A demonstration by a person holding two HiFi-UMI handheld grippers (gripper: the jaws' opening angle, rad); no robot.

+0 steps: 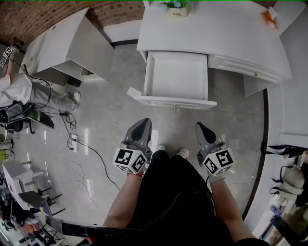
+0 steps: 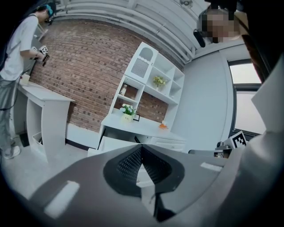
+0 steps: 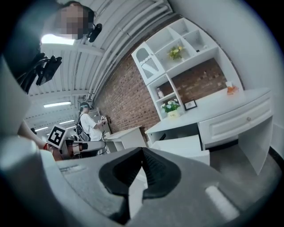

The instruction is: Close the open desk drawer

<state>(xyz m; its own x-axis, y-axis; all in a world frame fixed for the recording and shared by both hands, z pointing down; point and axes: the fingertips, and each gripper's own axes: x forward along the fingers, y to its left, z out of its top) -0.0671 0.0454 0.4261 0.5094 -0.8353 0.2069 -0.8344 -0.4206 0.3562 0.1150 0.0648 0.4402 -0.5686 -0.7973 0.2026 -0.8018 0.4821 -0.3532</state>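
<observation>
A white desk (image 1: 216, 29) stands ahead with its left drawer (image 1: 176, 77) pulled far out and nothing in it; the drawer front (image 1: 171, 101) faces me. A second drawer (image 1: 245, 68) to its right is pushed in. My left gripper (image 1: 143, 126) and right gripper (image 1: 201, 129) hang side by side over the floor, well short of the drawer front, both shut on nothing. The open drawer (image 2: 116, 144) shows beyond the jaws in the left gripper view, and the same drawer (image 3: 184, 146) shows in the right gripper view.
A small flower pot (image 1: 176, 9) and an orange object (image 1: 269, 18) sit on the desk. Another white desk (image 1: 67, 45) stands to the left, a person (image 1: 21, 93) beside it, with cables (image 1: 72, 144) across the tiled floor. Chairs and clutter fill the left and right edges.
</observation>
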